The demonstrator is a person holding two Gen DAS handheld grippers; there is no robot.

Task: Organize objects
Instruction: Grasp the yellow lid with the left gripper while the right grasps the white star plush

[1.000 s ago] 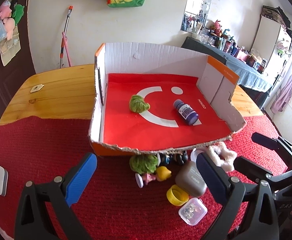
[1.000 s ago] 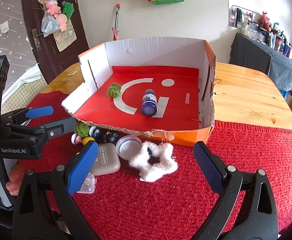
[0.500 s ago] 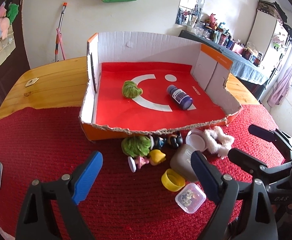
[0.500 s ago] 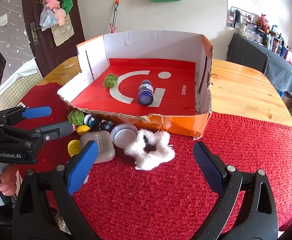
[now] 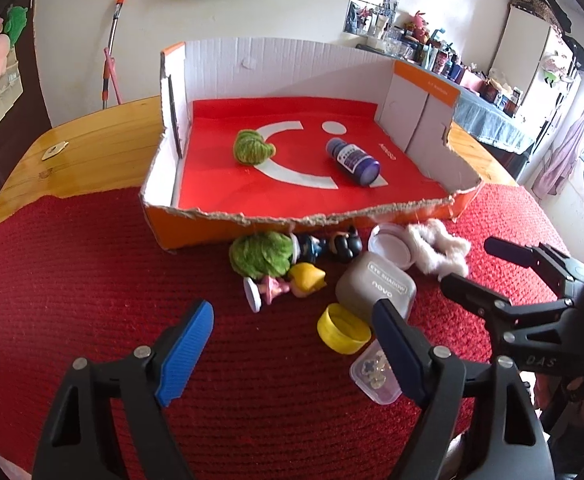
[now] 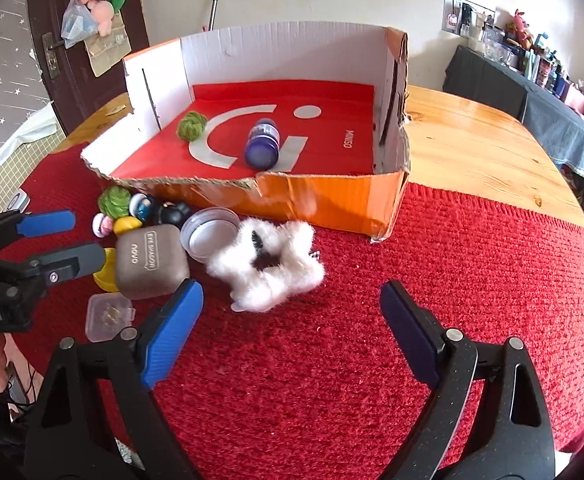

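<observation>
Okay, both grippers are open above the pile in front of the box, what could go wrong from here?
1. The pile is tight: the eye shadow case touches the yellow ring and the white lid, so fingers closing on one may shove or catch another.
2. The fluffy scrunchie is soft and may slip.
3. The bottle lies on its side in the box; a bump might roll it.
</observation>
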